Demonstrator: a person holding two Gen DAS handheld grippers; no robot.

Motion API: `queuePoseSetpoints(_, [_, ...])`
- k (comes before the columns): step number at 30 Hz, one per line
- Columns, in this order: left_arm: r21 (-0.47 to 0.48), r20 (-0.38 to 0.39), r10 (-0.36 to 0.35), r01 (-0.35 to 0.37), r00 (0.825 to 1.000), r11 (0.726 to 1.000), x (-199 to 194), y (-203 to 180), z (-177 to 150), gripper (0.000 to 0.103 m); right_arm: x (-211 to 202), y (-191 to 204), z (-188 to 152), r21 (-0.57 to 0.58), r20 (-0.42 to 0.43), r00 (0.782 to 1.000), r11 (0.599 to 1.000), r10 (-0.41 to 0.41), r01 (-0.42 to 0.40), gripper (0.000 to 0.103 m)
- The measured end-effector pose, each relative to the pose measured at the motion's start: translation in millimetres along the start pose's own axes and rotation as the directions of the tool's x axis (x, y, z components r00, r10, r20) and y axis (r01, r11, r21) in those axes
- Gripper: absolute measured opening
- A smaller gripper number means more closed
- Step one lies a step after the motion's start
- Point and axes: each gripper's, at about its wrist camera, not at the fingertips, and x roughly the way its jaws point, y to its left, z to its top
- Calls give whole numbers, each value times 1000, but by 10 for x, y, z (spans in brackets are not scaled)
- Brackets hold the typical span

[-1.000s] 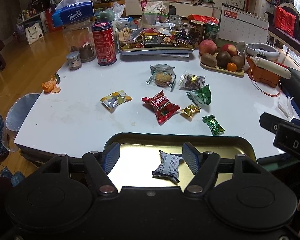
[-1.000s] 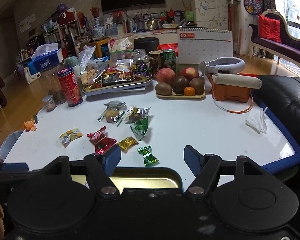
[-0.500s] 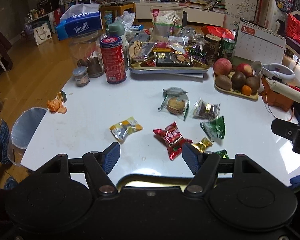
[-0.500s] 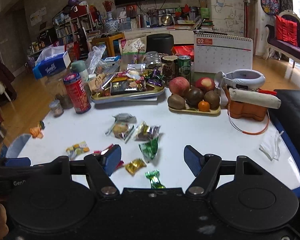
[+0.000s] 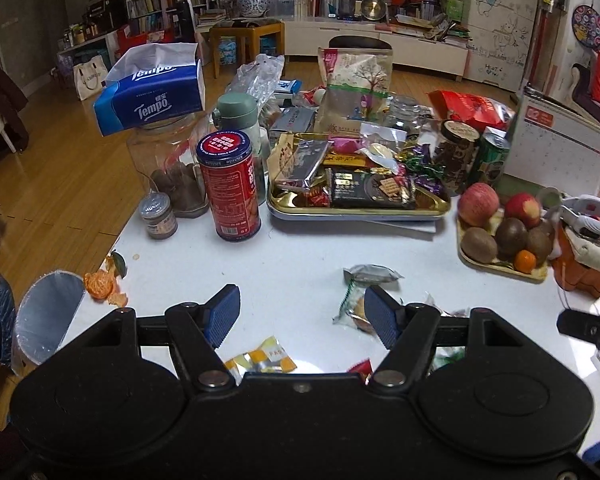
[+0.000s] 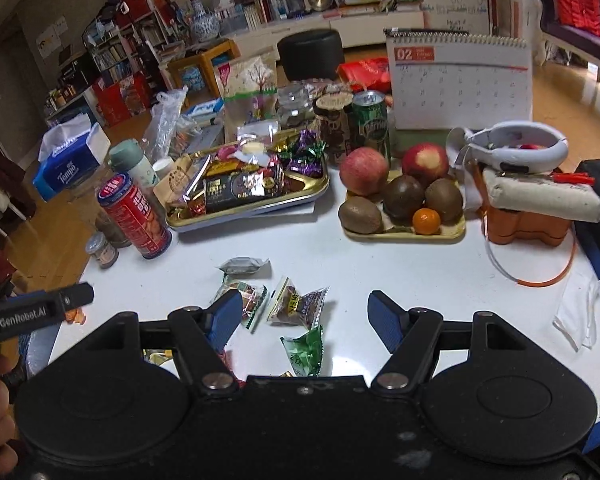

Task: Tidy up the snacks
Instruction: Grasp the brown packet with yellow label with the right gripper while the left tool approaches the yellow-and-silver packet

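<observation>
Several wrapped snacks lie loose on the white table [image 5: 300,256]. In the left wrist view my open, empty left gripper [image 5: 302,316] hovers over a yellow packet [image 5: 262,360], with a clear cookie packet [image 5: 352,308] by its right finger and a grey packet [image 5: 370,273] beyond. In the right wrist view my open, empty right gripper [image 6: 304,318] hangs above a brown candy packet [image 6: 298,306] and a green packet [image 6: 305,350]. The cookie packet [image 6: 246,298] sits by its left finger. A gold tray [image 5: 356,204] piled with snacks stands further back.
A red can [image 5: 230,186], a small jar [image 5: 158,216], a glass jar under a Tempo tissue box [image 5: 152,88] stand left. A fruit tray [image 6: 404,204], calendar [image 6: 460,84], orange holder [image 6: 528,220] and mandarin peel [image 5: 102,284] are also there.
Both grippers have moved forward over the table away from the near gold tray, which has dropped out of view. The loose snacks now sit right under the fingers. Both stay open.
</observation>
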Motion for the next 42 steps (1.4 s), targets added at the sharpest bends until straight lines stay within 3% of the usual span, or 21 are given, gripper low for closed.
queuePoseSetpoints(10, [-83,-125,9,-20,992,996,627,192,33,70,826,74,177,-25,-137,991,1000,-6,2,73])
queuePoseSetpoints(19, [-78,-169,9,-23,986,997,826,288,1,69,1539,2,90,46,-240,971,998,-22,34,67])
queuePoseSetpoints(27, [-78,-245,-18,-1,969,997,999,336,-58,69,1813,-30,118,135,-234,972,990,-11,44,67])
queuePoseSetpoints(33, [-97,-262,-37,12,964,995,1018,391,-75,69,1988,175,69,77,-268,963,997,-9,31,67])
queuePoseSetpoints(37, [-86,-277,-31,7,961,996,1055,383,-94,69,2113,235,16,17,-296,954,998,-56,64,49])
queuePoseSetpoints(42, [-90,-276,-42,18,960,996,1057,372,-78,69,2144,-5,48,79,-295,951,990,-88,116,49])
